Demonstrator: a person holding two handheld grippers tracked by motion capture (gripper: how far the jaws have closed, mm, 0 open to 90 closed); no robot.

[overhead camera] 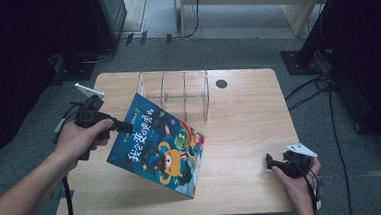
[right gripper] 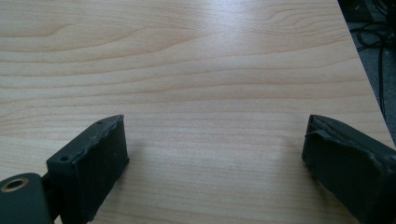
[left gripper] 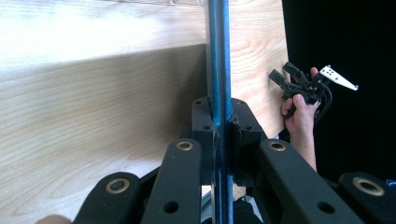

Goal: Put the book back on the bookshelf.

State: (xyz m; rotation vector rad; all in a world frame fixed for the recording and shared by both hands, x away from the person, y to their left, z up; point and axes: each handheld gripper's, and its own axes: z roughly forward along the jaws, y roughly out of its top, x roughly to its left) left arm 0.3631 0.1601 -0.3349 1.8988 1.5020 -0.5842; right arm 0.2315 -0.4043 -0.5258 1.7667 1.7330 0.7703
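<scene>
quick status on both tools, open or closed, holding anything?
Left tool: closed on the book, gripping its edge, one corner resting on the table.
Right tool: open, nothing between its jaws.

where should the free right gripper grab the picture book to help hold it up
Probably the book's thin right-hand edge, coming in from the right with jaws spread flat across the cover. The left gripper already clamps the opposite edge and the book stands tilted on its lower corner, so that side is free. The right gripper sits open beside it on the table.
</scene>
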